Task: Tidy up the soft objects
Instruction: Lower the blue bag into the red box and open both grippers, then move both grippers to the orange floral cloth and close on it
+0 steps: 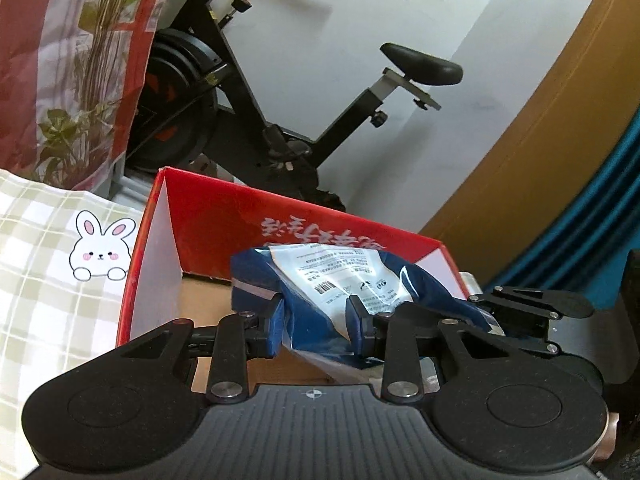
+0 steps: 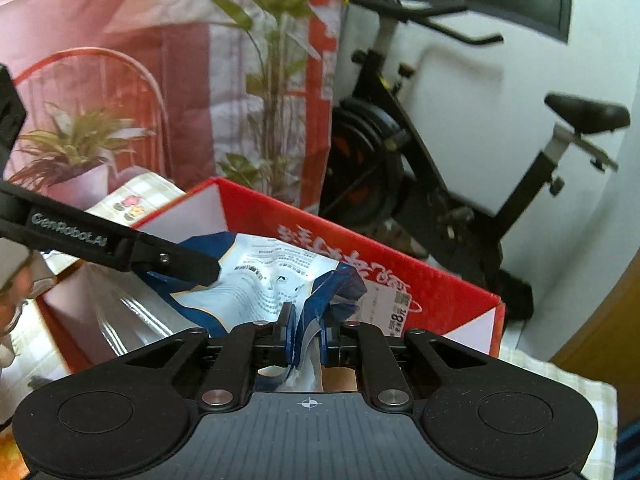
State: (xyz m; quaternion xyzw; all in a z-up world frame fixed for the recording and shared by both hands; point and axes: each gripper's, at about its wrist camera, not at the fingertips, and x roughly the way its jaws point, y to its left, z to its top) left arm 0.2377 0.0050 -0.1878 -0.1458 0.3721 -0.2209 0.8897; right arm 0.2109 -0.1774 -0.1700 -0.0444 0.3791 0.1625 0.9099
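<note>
A: Box point(image 1: 280, 216) red, white inside, brown floor?
B: Yes. Packet point(image 1: 320, 280) navy with white printed panel.
A: Cloth point(image 1: 36, 280) green-white plaid, bunny print. Bike point(image 1: 248, 92) black, curtain point(image 1: 580, 240) teal.

Red box point(image 1: 280, 220) open ahead; its far wall and the exercise bike point(image 1: 280, 112) beyond block forward passage.

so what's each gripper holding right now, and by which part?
Both hold one blue-and-white plastic package over the red box. The left gripper clamps one bunched edge; the right gripper pinches a crumpled edge on the opposite side.
</note>
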